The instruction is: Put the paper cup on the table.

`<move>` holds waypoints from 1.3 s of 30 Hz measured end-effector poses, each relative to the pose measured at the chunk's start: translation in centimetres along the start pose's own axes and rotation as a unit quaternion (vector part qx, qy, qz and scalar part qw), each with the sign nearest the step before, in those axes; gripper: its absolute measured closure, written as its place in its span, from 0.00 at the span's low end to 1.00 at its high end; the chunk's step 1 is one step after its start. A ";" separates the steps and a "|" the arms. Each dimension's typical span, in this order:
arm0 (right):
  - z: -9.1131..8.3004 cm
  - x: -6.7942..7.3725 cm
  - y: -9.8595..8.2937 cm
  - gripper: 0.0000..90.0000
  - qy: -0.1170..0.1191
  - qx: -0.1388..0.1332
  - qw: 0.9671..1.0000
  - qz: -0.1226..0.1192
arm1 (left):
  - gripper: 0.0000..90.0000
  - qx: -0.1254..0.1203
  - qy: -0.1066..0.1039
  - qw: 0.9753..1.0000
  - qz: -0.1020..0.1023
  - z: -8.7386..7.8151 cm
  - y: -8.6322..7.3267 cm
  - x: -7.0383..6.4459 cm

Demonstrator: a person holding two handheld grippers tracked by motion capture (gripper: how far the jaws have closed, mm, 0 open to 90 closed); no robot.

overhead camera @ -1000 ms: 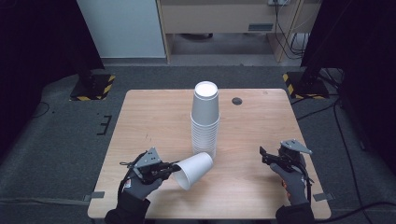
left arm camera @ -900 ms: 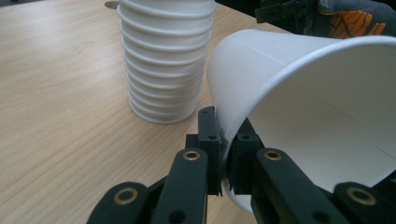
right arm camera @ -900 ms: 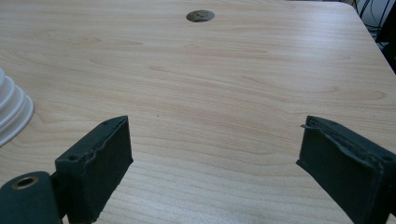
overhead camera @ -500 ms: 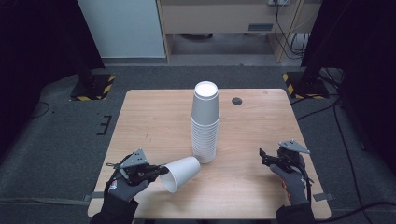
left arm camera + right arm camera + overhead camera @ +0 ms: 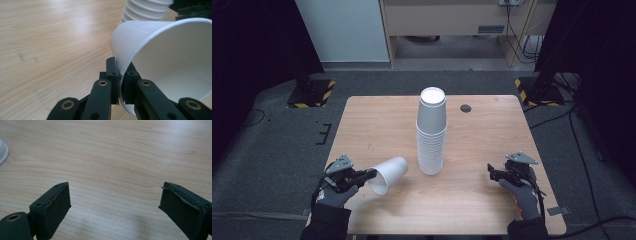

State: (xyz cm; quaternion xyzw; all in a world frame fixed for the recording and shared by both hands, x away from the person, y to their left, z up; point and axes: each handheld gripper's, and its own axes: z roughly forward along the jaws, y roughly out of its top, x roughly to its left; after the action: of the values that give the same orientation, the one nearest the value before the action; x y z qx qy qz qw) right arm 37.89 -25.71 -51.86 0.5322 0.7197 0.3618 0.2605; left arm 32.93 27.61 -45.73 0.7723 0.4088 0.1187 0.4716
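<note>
1. The left gripper (image 5: 368, 174) is clamped on the rim of a single white paper cup (image 5: 389, 174); in the left gripper view one jaw sits inside the cup (image 5: 170, 62) and the other outside, pinching the wall.
2. The cup lies tilted on its side at the near left of the table (image 5: 377, 125), mouth toward the gripper and base pointing right and far, just left of the stack of cups (image 5: 431, 135).
3. Whether the cup's lower edge touches the wood or hangs just above it is hard to tell; in the left gripper view its far side is cut off by the frame.
4. The right gripper (image 5: 493, 172) rests at the near right, well apart from the stack, its jaws spread wide over bare wood in the right gripper view (image 5: 113, 207).
5. A small dark round mark (image 5: 466, 108) sits at the far side of the table, right of the stack.
6. Compared with a second ago, the held cup and left hand (image 5: 332, 192) have drawn leftward and nearer, away from the stack's base; the right gripper has not moved.
</note>
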 end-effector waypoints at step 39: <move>2.0 0.7 -1.1 0.08 0.005 0.062 0.998 -0.012 | 0.95 0.127 0.199 0.967 -0.096 -4.2 4.4 6.4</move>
State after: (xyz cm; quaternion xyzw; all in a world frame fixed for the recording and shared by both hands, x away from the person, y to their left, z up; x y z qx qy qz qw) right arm 38.56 -24.72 -53.91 0.5370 0.7482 0.3158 0.2280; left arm 36.91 33.99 -41.19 0.7439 0.5780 0.1715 0.2885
